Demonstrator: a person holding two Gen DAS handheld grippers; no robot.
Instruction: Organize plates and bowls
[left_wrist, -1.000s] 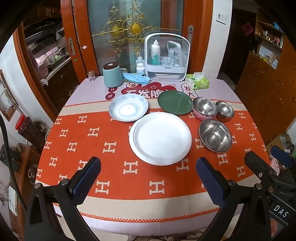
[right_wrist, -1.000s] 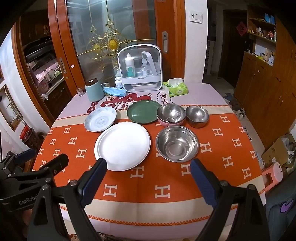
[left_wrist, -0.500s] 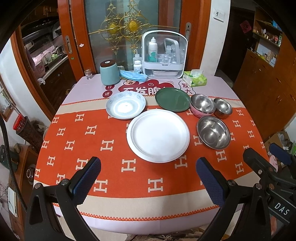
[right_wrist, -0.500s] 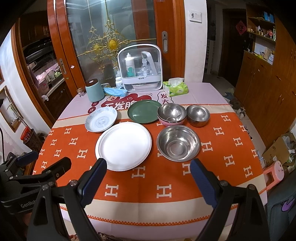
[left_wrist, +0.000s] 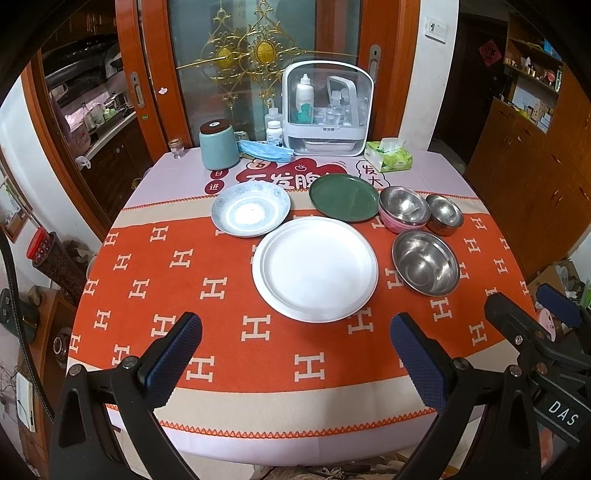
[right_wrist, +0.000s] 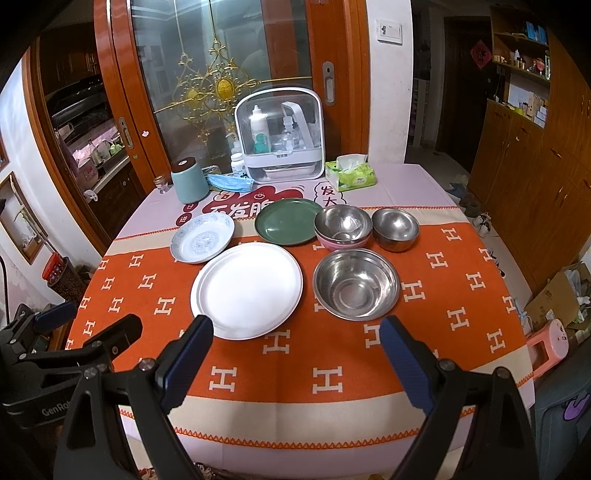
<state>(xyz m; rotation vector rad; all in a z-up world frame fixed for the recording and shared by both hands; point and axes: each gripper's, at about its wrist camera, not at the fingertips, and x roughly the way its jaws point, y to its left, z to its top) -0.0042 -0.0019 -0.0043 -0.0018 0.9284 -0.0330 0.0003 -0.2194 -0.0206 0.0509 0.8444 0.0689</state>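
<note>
A large white plate (left_wrist: 315, 268) (right_wrist: 246, 290) lies mid-table. Behind it sit a pale blue patterned plate (left_wrist: 251, 214) (right_wrist: 202, 238) and a dark green plate (left_wrist: 344, 197) (right_wrist: 289, 220). To the right are a big steel bowl (left_wrist: 426, 262) (right_wrist: 357, 283), a steel bowl nested in a pink bowl (left_wrist: 403, 209) (right_wrist: 342, 226), and a small steel bowl (left_wrist: 444, 214) (right_wrist: 395, 229). My left gripper (left_wrist: 295, 360) and right gripper (right_wrist: 295, 356) both hover open over the near table edge, holding nothing.
At the back stand a teal canister (left_wrist: 218, 144), a blue face mask (left_wrist: 265, 150), a white case of bottles (left_wrist: 327, 108) and a tissue box (left_wrist: 389, 157). The orange tablecloth (left_wrist: 221, 332) covers the table. Wooden cabinets (left_wrist: 532, 177) line the right.
Both grippers drew back and rose slightly, so the dishes sit a little farther off. Nothing on the table moved.
</note>
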